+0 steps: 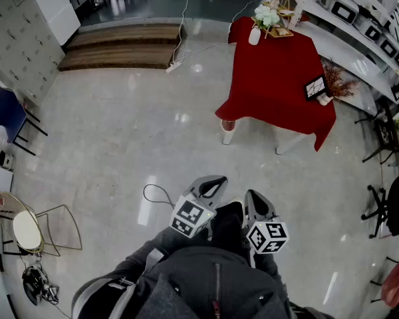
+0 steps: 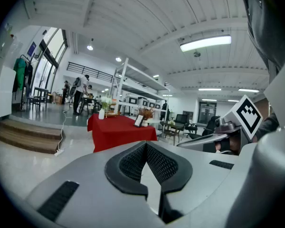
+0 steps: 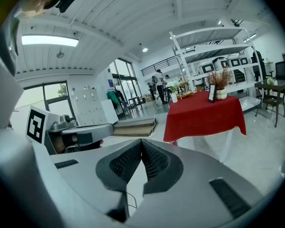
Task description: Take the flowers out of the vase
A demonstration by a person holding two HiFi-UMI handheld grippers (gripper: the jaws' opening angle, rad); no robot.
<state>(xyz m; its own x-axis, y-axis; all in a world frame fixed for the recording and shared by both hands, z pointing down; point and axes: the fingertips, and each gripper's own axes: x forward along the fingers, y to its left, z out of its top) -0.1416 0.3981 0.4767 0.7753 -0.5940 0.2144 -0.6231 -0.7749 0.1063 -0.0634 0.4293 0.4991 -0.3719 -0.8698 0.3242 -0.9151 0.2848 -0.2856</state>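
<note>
While both tools sit near, low at centre, most of the scene is bare grey floor (image 1: pixel 120 131). White shelves (image 1: pixel 359 18) run along the right side. Wooden steps (image 1: pixel 120 45) lie far left. The desk (image 1: pixel 279 72), under a red cloth, stands far right, just left of the shelves and well apart from both tools. A blue chair (image 1: pixel 6 111) is at the left edge.

Left tool (image 1: pixel 213 186) and right tool (image 1: pixel 255 201) are side by side, aimed roughly toward the desk and tipped slightly down.
- Left tool: jaws closed tip to tip, nothing between them.
- Right tool: same, jaws fully together, empty.

On the desk:
- Near right corner: a dark picture frame (image 1: pixel 316 87), with a small pot of reddish dried stems (image 1: pixel 338 85) just beside it.
- Far left corner: a white vase (image 1: pixel 254 35), upright.
- The white flowers (image 1: pixel 266 15) are in the vase, not yet taken out.
- Some tan item sits just right of them; can't tell what it is.
</note>
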